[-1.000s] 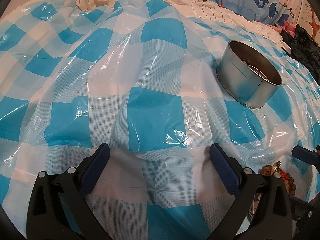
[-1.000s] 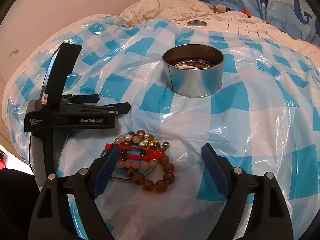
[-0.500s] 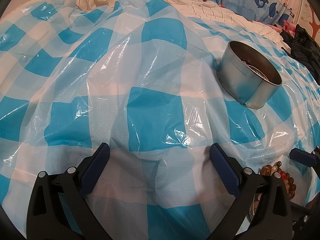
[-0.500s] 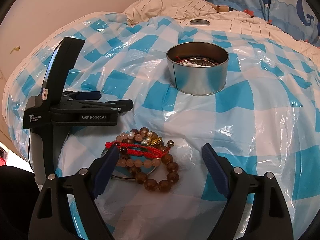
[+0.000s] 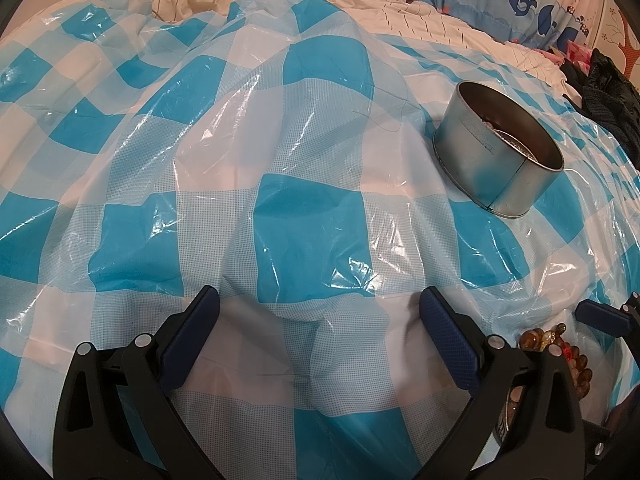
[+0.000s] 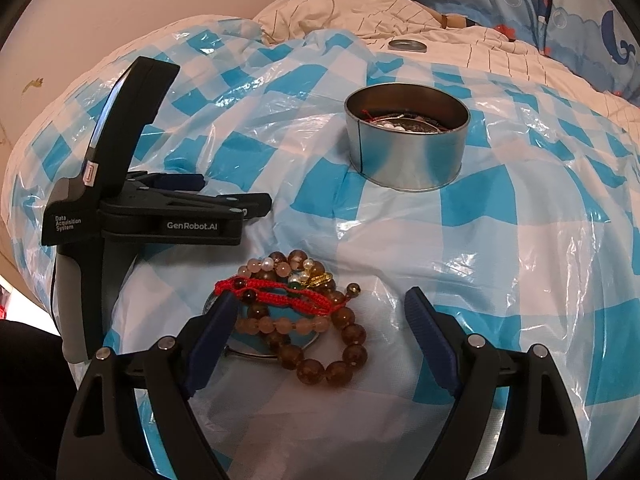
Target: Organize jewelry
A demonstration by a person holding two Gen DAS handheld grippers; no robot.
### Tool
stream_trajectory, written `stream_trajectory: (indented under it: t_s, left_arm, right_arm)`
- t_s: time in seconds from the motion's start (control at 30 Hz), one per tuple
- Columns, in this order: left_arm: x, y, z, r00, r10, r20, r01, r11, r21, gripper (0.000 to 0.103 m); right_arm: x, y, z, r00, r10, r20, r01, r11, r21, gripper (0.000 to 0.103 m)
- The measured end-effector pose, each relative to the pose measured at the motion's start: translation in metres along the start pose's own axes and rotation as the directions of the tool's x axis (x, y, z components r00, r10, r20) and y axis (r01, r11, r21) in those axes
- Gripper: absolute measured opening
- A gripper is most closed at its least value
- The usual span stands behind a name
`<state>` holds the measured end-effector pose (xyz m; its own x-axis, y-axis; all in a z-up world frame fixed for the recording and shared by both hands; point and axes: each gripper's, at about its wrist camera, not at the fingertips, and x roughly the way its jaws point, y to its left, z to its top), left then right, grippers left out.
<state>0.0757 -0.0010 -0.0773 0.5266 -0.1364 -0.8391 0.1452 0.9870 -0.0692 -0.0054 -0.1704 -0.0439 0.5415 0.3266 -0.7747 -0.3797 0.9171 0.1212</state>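
A pile of bracelets (image 6: 298,308) lies on a blue-and-white checked plastic sheet: brown and pink bead strands and a red cord bracelet (image 6: 280,298), over a thin metal ring. My right gripper (image 6: 318,312) is open and empty, its fingers either side of the pile just above it. A round metal tin (image 6: 406,136) holding some jewelry stands further back. In the left wrist view my left gripper (image 5: 318,314) is open and empty over bare sheet, with the tin (image 5: 498,156) at upper right and the bracelets (image 5: 560,350) at lower right.
The left gripper's body (image 6: 140,208) sits just left of the pile. A cream striped quilt (image 6: 360,12), a whale-print pillow (image 6: 520,4) and a small metal lid (image 6: 406,45) lie behind the tin. Dark clothing (image 5: 604,92) lies at far right.
My right gripper has moved slightly forward toward the bracelets, which now sit further between its fingers. My left gripper has stayed still.
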Motion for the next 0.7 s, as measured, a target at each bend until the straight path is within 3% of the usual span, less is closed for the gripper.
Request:
stream_trajectory:
  t_s: [0.5, 0.7]
  left_arm:
    - [0.0, 0.0, 0.0, 1.0, 0.0, 0.0, 0.0, 1.0, 0.0, 0.096]
    - [0.0, 0.0, 0.0, 1.0, 0.0, 0.0, 0.0, 1.0, -0.001, 0.096]
  right_arm:
    - [-0.005, 0.014, 0.0, 1.0, 0.011, 0.016, -0.01, 0.997, -0.074, 0.081]
    - [-0.008, 0.012, -0.001, 1.0, 0.02, 0.008, -0.02, 0.997, -0.074, 0.069]
